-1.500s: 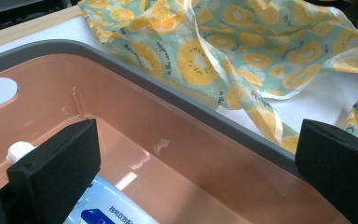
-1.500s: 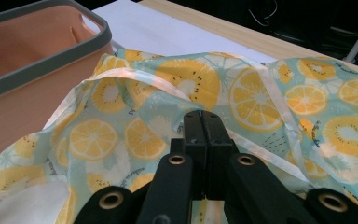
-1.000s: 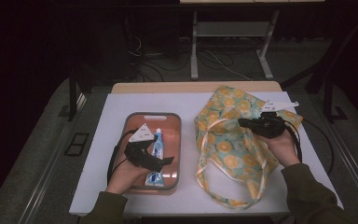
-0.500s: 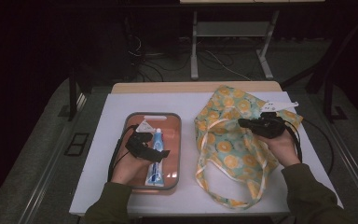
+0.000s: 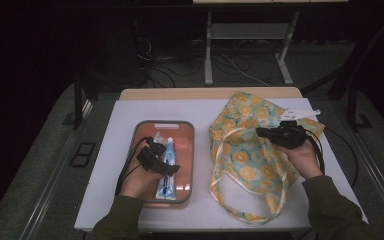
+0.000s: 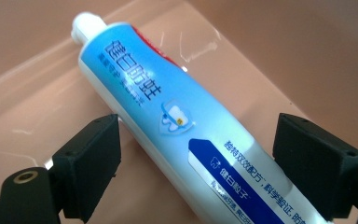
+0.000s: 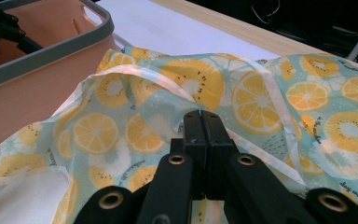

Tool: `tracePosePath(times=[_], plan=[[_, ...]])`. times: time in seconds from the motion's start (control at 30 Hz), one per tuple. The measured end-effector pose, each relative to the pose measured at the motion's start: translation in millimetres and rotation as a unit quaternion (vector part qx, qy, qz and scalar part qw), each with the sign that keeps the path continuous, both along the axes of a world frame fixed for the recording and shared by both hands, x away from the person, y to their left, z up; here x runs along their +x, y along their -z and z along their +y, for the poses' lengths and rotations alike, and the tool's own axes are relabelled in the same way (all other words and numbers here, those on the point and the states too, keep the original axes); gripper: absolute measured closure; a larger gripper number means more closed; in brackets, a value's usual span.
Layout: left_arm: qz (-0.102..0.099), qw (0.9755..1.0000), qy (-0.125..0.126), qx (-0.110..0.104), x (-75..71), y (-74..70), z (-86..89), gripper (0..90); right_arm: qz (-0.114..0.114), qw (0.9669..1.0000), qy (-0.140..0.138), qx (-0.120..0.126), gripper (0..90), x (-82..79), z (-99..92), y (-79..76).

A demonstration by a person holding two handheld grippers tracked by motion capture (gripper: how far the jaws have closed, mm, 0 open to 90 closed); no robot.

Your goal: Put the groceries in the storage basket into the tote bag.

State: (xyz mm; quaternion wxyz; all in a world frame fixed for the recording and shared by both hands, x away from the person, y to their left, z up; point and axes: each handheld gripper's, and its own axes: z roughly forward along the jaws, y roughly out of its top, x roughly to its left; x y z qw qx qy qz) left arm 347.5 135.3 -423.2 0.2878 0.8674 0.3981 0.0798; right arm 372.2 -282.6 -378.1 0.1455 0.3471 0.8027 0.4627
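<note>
Lying between closing left claw (image 6: 200,163) jaws: toothpaste tube (image 6: 168,121), untouched.

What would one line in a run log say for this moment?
left claw: jaws closing around toothpaste tube in tray, pads not touching | right claw: shut on fruit-print bag

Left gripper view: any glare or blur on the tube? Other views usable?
Left gripper view: toothpaste tube sharp mid-body, its cap end soft, white glare streaks on the tray floor. High view: table lit, surroundings almost black. Right gripper view: fruit-print bag crisp, near fingers slightly soft.
</note>
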Motion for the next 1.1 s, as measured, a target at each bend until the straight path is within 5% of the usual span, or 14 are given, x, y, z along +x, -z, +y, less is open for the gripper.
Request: tracePosePath(times=[0.13,0.23,0.4,0.8,1.1], plan=[[0.033,0.9993,-0.01,-0.011,1.7,3.2,1.4,16.7,-0.001,1.0,-0.002,-0.001,89.6,0.0,0.4,0.3],[0.035,0.9993,-0.003,-0.011,0.5,2.0,0.8,21.8,-0.002,1.0,-0.002,-0.002,89.6,0.0,0.3,0.1],[0.044,0.9987,0.016,-0.02,-1.0,-0.4,0.6,48.6,-0.002,1.0,-0.002,-0.003,89.6,-0.2,0.4,0.1],[0.059,0.998,-0.017,-0.011,-0.8,-7.9,-0.4,72.7,-0.003,1.0,-0.002,-0.004,89.6,-0.5,0.3,-0.2],[0.04,0.9989,-0.018,0.017,-4.2,-14.0,-4.0,74.7,-0.003,1.0,0.0,-0.002,89.6,-0.9,-0.4,-0.6]])
